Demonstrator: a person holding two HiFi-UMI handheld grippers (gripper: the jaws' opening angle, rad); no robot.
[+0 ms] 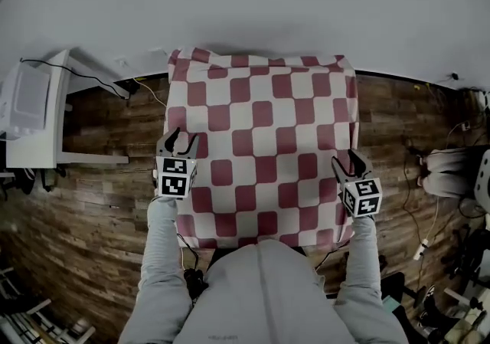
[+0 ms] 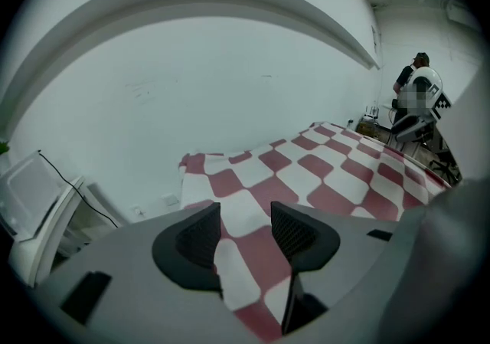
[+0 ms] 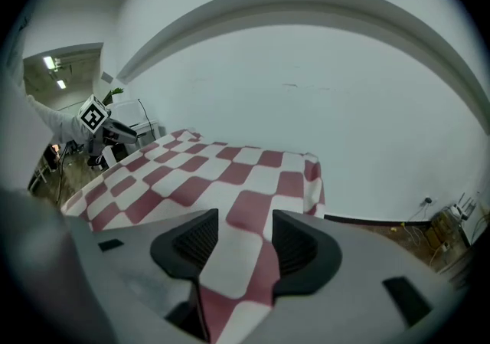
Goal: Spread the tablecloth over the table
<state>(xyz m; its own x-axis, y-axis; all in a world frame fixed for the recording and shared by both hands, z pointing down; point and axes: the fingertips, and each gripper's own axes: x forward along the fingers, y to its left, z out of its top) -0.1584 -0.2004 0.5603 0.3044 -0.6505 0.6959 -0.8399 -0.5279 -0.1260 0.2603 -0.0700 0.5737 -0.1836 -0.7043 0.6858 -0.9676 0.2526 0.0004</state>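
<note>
Over the table, in the head view, the red-and-white chequered fabric tablecloth (image 1: 260, 143) lies flat and hides the tabletop entirely. The left claw (image 1: 181, 137) stands at its left hem and the right claw (image 1: 346, 160) at its right hem. Both are near the person's end, with the cloth stretched between them. Ahead of the left claw, the far corner by the wall looks bunched.

From the left gripper view, the left claw's jaws are spread. Chequered cloth shows in the gap, but neither pad presses on it, and the rest runs ahead and off to the claw's right.

From the right gripper view, the right claw is spread in the same way, with cloth in the gap and no pinch. The sheet reaches ahead and to its left, and its far corner droops over the edge.

Spreading looks almost finished, so the step in hand is probably the let-go and tidy-up. Both claws should come away from the hems evenly so no pad snags and drags one side. Then compare the overhang left and right, and give the bunched far corner a light outward tug.
</note>
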